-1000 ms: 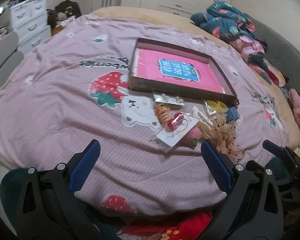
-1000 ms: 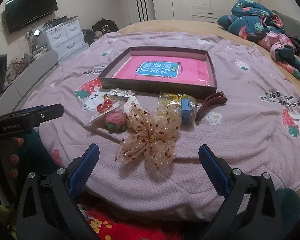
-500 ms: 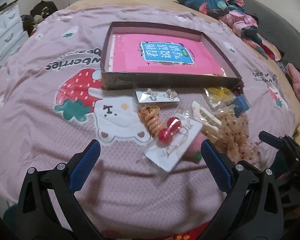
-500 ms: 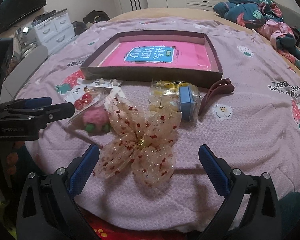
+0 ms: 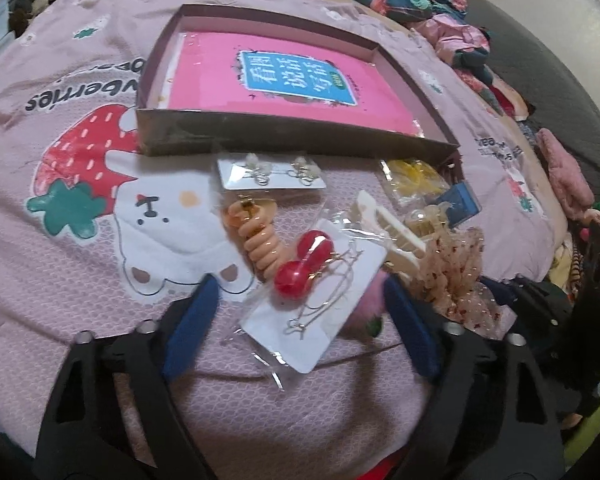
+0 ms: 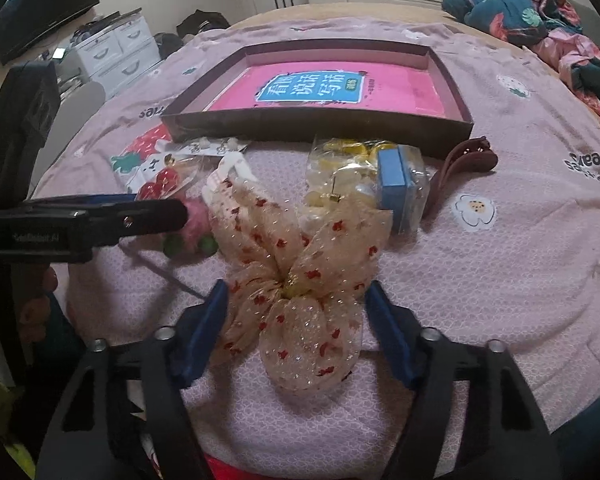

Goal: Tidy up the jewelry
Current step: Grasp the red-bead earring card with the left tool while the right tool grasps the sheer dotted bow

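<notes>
On the pink bedspread (image 5: 80, 320), just in front of the shallow box (image 5: 284, 136), lies the whole jewelry pile. Left gripper (image 5: 300, 320) straddles the carded earrings (image 5: 320, 292) (2 red balls on a white card in a clear sleeve); jaws roughly half open, have just been closing, pads not yet pressing on the card. Right gripper (image 6: 296, 320) brackets the sheer dotted bow (image 6: 300, 276); jaws likewise have just been closing around it, left pad at the fabric edge, right pad apart from it, no firm grip visible.

Judgement: both hands are at the grasp step, box is the likely destination.

- Card: flat and slick in its sleeve; the pads probably need to come lower and pinch its long edges, or it will skate. Coiled peach hair tie (image 5: 256, 240) touches the card's upper edge; keep it out of the pinch.
- Bow: soft, will collapse. Close near the centre knot, not the loose loops.
- The 2 grippers sit near each other; lift 1 at a time.
</notes>
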Motion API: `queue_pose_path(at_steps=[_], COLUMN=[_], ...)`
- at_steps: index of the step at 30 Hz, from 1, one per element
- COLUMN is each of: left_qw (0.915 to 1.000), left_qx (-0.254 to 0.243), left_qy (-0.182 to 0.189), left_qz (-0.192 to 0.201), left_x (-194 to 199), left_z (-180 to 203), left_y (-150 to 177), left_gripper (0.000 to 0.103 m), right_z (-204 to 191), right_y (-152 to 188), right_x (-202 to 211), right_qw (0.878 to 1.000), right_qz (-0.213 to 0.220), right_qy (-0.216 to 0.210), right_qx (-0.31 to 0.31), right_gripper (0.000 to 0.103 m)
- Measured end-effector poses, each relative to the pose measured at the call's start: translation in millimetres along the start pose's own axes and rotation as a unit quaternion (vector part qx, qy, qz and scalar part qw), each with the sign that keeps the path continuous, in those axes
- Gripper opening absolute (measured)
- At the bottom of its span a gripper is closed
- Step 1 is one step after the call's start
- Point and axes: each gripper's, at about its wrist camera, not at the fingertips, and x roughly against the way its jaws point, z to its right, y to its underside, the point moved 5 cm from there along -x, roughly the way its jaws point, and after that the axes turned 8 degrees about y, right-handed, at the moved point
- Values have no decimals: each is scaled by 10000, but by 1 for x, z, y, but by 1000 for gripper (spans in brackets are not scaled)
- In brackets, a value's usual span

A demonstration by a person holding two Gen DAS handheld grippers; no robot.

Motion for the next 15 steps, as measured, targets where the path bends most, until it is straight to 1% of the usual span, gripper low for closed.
queue_pose_path(at_steps=[1,3,4,6,9,15], left_qw=[10000,9998,9996,9996,9994,9992], left_qx=[21,12,14,-17,-9,61], left_qy=[58,211,267,296,329,269], left_qz=[8,17,23,24,77,283], left_x=[0,0,0,0,5,22], left_z=[1,3,5,7,7,5], left_y=[-1,0,0,1,1,4], left_gripper=[59,45,44,36,33,33], right_z=[1,4,7,12,21,34], right_y=[1,2,3,4,5,6], right_x=[1,5,7,10,16,37], right_qw=[10000,10000,9999,9999,9998,9991], right_qz=[13,75,97,109,142,385], right_qy=[6,51,70,76,87,160], right_qx=[4,27,22,-8,-79,-107], right_gripper=[54,44,43,38,36,35])
